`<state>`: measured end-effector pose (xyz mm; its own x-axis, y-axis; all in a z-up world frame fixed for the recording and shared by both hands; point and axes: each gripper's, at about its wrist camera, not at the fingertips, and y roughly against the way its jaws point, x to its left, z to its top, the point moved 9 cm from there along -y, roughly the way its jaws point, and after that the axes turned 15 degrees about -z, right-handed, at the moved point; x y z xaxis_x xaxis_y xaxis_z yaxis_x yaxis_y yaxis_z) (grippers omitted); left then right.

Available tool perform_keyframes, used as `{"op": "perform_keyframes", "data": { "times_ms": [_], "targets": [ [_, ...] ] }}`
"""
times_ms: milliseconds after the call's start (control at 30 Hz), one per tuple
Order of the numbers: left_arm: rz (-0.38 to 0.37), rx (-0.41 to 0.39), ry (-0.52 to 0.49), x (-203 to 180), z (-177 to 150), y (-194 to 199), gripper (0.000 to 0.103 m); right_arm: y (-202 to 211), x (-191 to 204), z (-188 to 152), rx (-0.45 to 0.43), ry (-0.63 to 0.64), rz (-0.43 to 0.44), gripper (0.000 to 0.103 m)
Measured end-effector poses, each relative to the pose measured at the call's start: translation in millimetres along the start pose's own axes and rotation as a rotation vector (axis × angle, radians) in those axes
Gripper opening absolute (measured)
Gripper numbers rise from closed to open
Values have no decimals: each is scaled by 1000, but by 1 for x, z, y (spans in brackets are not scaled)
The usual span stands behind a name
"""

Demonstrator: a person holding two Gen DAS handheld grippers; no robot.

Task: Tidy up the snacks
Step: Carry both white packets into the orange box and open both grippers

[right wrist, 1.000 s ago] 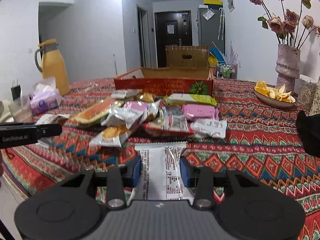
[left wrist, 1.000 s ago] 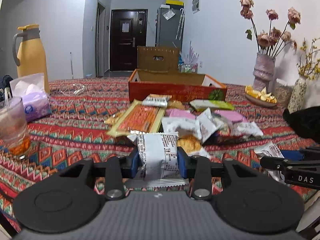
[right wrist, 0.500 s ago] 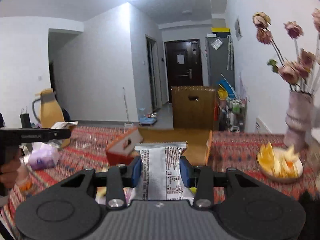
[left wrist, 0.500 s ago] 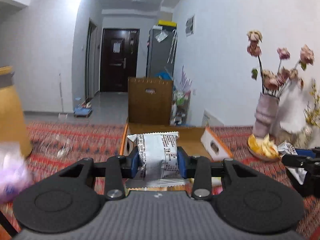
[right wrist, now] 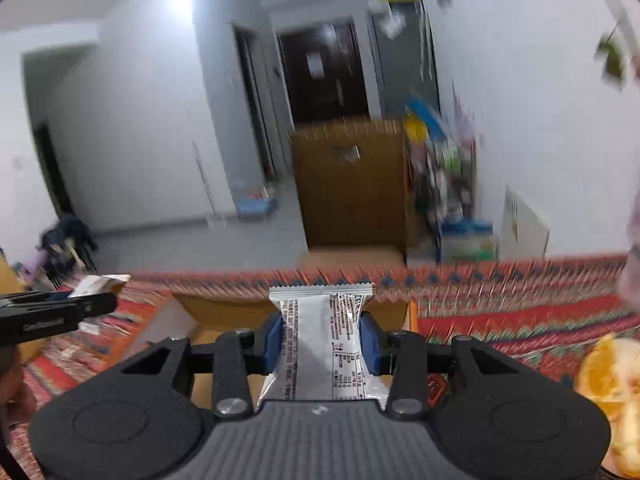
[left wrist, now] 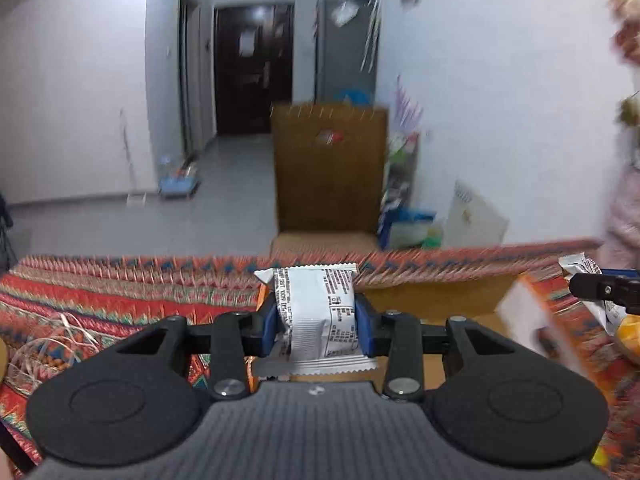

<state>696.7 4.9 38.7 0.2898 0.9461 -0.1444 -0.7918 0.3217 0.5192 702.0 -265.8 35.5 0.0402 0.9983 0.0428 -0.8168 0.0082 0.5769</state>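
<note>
Clamping: left gripper (left wrist: pixel 316 316) on white snack packet (left wrist: pixel 318 312) | right gripper (right wrist: pixel 322 338) on silver snack packet (right wrist: pixel 326 344) | print unreadable

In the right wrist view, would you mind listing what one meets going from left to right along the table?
Left gripper holding a snack packet → open cardboard box → white snack packet clamped in the right gripper → patterned tablecloth → orange slices at the right edge.
</note>
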Motion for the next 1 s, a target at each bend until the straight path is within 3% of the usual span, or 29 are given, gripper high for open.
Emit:
{"op": "perform_keyframes", "data": {
  "times_ms": [100, 267, 367, 433, 533, 733, 867, 1000],
  "targets": [
    [48, 66, 8, 19, -11, -50, 39, -59, 7, -4, 59, 36, -62, 39],
    [66, 152, 2, 35, -26, -96, 39, -116, 21, -19, 153, 130, -156, 39],
    [59, 164, 12, 34, -30, -103, 56, -131, 30, -23, 184, 218, -202, 43],
    [41, 159, 3, 27, -32, -101, 68, -135, 31, -22, 149, 263, -242, 56],
    [37, 156, -4, 23, -35, -97, 69, -136, 32, -20, 136, 277, -233, 57],
    [46, 95, 33, 18, -14, -59, 76, -101, 25, -5, 110, 198, -155, 58],
    [23, 56, 53, 6, 9, -6, 77, -37, 24, 12, 61, 208, -124, 65],
    [-12, 3, 61, -18, 24, 67, 83, 45, 20, 22, -8, 221, -109, 80]
  ]
}}
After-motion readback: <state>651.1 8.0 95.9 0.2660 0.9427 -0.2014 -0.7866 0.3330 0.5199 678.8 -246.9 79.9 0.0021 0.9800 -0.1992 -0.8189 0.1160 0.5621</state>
